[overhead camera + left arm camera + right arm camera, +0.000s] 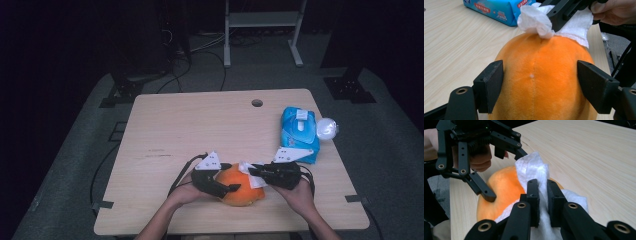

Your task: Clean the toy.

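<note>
The left gripper (pixel 226 176) straddles the orange plush toy (pixel 240 188), one black jaw on each flank; in the left gripper view the near-side jaw lies against the plush while the other stands at the toy's edge, and whether that pad presses cannot be told; the toy (pixel 541 80) bulges between the jaws, a seam running up its middle. The right gripper (pixel 255 172) is closed on a white wet wipe (pixel 248 169); in the right gripper view its two jaws pinch a bunched fold of the wipe (pixel 534 170), the rest of the sheet spilling below them; the wipe is laid against the top of the toy (pixel 501 192), touching the plush. From the left gripper view the wipe (pixel 536 21) sits crumpled on the toy's crown, with the right gripper (pixel 556 21) reaching in from above. The left gripper (pixel 506 177) shows in the right gripper view with one jaw tip on the toy's side, a hand behind it.

The toy rests on the light wooden table (pixel 190 125), near the person's edge, between both hands. Well apart, toward the far right of the table, lies a blue pack of wet wipes (pixel 299 132); just beside it, at the table's edge, a small white rounded object (pixel 327 129) that cannot be made out; a round cable hole (pixel 257 103) sits in the far part of the tabletop.
</note>
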The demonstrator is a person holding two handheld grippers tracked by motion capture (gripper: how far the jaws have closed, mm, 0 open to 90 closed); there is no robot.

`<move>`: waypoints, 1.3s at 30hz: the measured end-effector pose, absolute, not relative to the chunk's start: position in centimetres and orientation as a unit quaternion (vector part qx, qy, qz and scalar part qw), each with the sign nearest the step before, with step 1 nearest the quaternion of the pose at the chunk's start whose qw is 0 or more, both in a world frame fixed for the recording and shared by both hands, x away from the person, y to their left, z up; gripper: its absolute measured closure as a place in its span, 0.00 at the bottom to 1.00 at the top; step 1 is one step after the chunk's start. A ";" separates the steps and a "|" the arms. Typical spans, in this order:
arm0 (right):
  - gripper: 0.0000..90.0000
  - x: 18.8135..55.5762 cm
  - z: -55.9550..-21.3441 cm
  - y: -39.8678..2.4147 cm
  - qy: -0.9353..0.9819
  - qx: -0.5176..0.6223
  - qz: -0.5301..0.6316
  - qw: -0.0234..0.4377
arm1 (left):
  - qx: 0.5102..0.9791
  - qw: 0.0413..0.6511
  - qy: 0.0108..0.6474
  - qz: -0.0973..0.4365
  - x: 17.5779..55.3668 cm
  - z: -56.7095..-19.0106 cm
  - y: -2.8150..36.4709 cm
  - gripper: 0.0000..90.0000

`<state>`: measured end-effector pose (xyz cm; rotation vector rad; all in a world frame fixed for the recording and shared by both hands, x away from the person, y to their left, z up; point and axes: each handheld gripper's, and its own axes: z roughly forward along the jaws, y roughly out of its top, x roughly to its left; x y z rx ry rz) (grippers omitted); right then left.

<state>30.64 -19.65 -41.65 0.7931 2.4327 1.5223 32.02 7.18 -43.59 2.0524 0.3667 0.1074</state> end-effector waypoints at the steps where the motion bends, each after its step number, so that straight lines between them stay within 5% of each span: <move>1: 0.90 30.6 -41.6 -19.7 0.814 0.266 0.509 0.082 | 0.850 0.502 0.152 0.046 32.0 -43.6 7.1 0.27; 12: 0.90 29.6 -41.2 -16.4 0.824 0.223 0.516 0.065 | 0.857 0.495 0.123 0.075 30.8 -43.3 5.4 0.23; 26: 0.90 30.3 -41.5 -19.9 0.815 0.268 0.508 0.079 | 0.855 0.495 0.149 0.048 31.8 -43.5 7.1 0.27; 32: 0.90 30.1 -41.3 -18.8 0.816 0.254 0.513 0.082 | 0.847 0.512 0.130 0.056 31.4 -42.9 6.4 0.17; 39: 0.90 30.0 -41.2 -17.6 0.818 0.236 0.519 0.079 | 0.858 0.494 0.124 0.064 31.4 -42.9 6.3 0.25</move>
